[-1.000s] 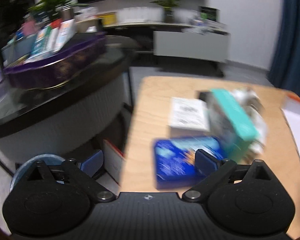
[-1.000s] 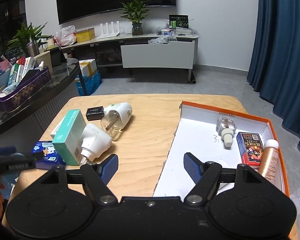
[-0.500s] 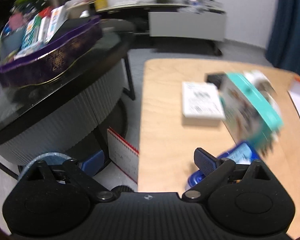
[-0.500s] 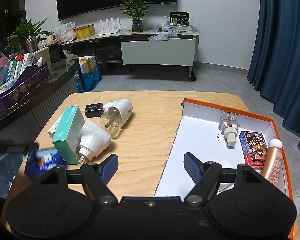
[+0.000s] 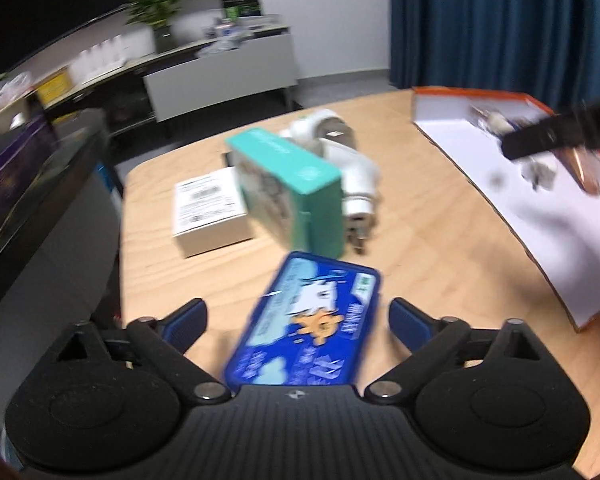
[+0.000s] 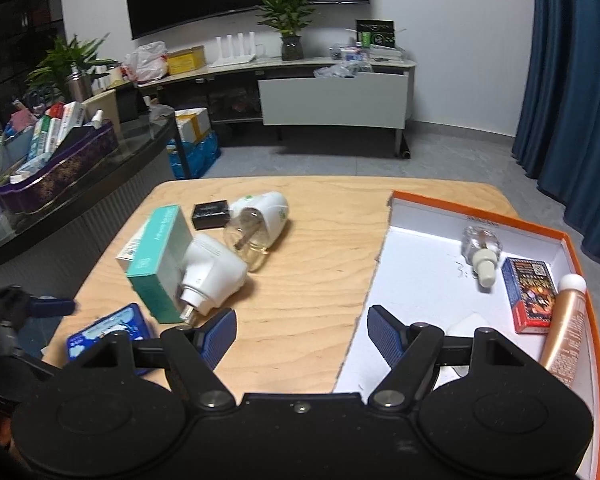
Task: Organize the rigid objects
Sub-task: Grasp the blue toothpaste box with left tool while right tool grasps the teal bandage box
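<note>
Blue tin (image 5: pixel 308 322): flat, rounded corners, cartoon print, lying near the worktop's (image 5: pixel 428 240) near left corner. Left tongs (image 5: pixel 298 318): angled downward, jaws astride the tin, just been closing, pads not yet touching. Right tongs (image 6: pixel 302 334): open, empty, angled down over the orange-rimmed tray's (image 6: pixel 580 256) edge.

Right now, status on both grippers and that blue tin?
Left gripper closing, flat blue tin between pads, not clamped. Right gripper open, empty, at the orange-rimmed tray. Teal box close ahead.
</note>
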### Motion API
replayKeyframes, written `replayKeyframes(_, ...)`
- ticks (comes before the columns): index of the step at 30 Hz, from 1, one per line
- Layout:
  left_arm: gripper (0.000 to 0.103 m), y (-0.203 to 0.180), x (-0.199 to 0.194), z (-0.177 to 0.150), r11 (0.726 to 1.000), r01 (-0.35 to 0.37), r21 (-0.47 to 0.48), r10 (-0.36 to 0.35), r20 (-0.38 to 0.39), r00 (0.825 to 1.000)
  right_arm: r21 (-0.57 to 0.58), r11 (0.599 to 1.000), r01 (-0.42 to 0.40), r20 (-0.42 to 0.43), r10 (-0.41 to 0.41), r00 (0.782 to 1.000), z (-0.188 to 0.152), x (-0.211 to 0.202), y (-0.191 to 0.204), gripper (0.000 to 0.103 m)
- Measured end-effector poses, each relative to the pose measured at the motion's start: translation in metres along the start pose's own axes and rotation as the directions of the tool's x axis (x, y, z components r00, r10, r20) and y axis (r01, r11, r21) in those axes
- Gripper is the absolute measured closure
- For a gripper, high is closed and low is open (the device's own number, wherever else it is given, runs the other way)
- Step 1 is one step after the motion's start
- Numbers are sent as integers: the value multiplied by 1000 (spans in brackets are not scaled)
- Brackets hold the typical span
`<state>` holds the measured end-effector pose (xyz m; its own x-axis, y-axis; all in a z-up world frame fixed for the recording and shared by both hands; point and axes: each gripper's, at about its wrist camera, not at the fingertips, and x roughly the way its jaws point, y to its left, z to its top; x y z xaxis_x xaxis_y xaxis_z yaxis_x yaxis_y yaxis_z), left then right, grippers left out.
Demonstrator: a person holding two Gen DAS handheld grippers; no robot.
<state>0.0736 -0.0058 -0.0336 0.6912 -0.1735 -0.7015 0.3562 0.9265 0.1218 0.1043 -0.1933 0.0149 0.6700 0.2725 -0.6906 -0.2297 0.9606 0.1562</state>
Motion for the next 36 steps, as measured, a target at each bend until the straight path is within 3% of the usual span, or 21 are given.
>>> replayKeyframes(2, 28, -2, 8, -2, 1000, -14, -4, 14, -22, 1000, 5, 999, -33, -4, 33, 999, 2, 3, 4, 18)
replayKeyframes(5, 37, 1, 7, -5, 998, -30, -58, 30, -4, 1000, -12, 997, -83, -12, 82, 997, 7, 10, 19, 18)
replayKeyframes(10, 39, 15, -4, -7, 973, -120, -198, 123, -2, 992, -68, 979, -195, -7, 195, 981, 25, 32, 61, 18)
replayKeyframes(14, 39, 29, -13, -6, 944, -166, -286, 173, -1, 985, -123, 969, -212, -41, 209, 977, 36, 67, 95, 19)
replayKeyframes(16, 39, 36, -17, -6, 923, -186, -336, 196, -6, 981, -150, 965, -215, -73, 206, 976, 37, 86, 109, 30)
replayKeyframes(17, 39, 40, -18, -6, 913, -193, -361, 203, -10, 979, -160, 966, -206, -90, 193, 977, 38, 95, 114, 40)
replayKeyframes(23, 39, 49, -25, -3, 870, -210, -445, 226, -17, 974, -170, 971, -168, -133, 147, 980, 36, 131, 123, 65)
replayKeyframes(30, 39, 35, -43, 8, 870, -181, -459, 217, 26, 976, -111, 982, -151, -43, 147, 988, 38, 83, 99, 65)
replayKeyframes(36, 39, 6, -61, 24, 902, -127, -412, 175, 82, 981, -96, 991, -94, 68, 101, 993, 32, 9, 64, 65)
